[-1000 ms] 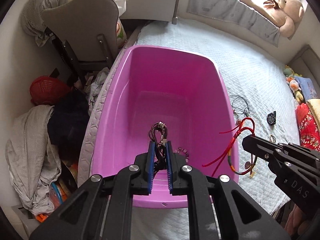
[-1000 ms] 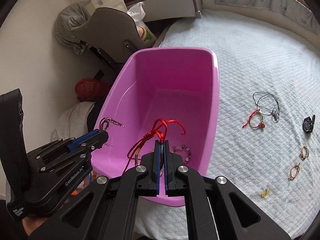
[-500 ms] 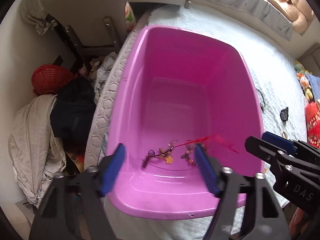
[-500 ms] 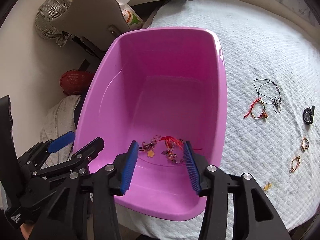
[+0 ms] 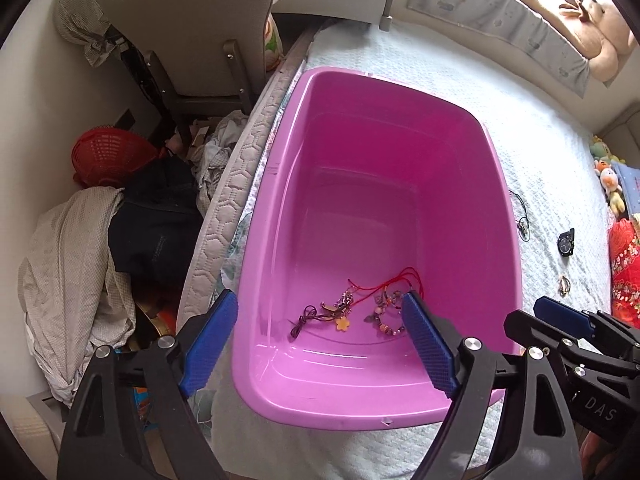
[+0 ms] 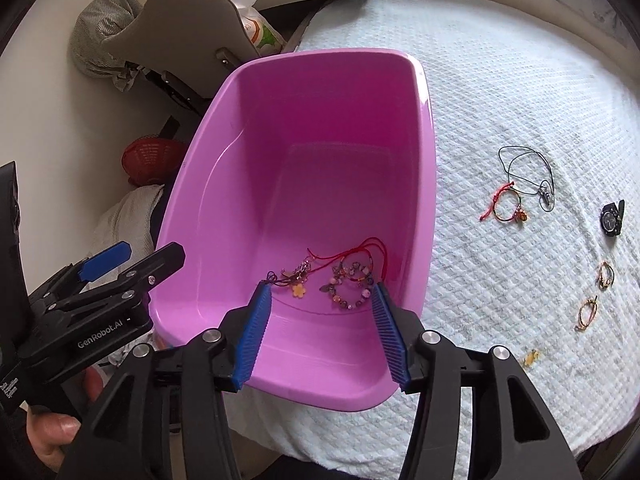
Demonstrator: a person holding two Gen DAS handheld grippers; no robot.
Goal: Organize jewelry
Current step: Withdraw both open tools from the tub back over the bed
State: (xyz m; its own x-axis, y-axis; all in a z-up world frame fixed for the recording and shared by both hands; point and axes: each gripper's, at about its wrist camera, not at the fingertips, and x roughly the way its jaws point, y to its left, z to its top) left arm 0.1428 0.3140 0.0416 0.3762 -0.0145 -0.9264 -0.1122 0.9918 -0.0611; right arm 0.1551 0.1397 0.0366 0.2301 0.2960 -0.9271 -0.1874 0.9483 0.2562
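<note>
Spread under everything: a white quilted bed [image 6: 520,92], with a pink tub [image 6: 426,128] standing along its left edge, next to a chair and heaped clothes on the floor.

Lying on the tub floor near its front wall: a dark cord charm with an orange flower [image 5: 343,323], a beaded bracelet [image 6: 352,285], and a red cord bracelet [image 5: 404,276] draped over the beads.

Scattered on the bedcover right of the tub, well apart from it: a black cord necklace [image 6: 528,174], a red-and-green bracelet [image 6: 508,208] touching it, a black watch [image 6: 612,219], two small gold rings [image 6: 605,275] toward the right edge, and a tiny yellow piece [image 6: 531,357] nearest the front edge.

Hovering over the tub's front rim, pointed steeply down: left gripper [image 5: 320,344], jaws just opened very wide, gripping nothing; right gripper [image 6: 320,320], jaws just opened about halfway, likewise bare.

Drop-off step apparently finished for this pair of pieces. Next, probably: swing right, out over the bedcover, settle low over one of the loose pieces and pinch the thin cord or ring flat against the soft quilt without snagging fabric.
</note>
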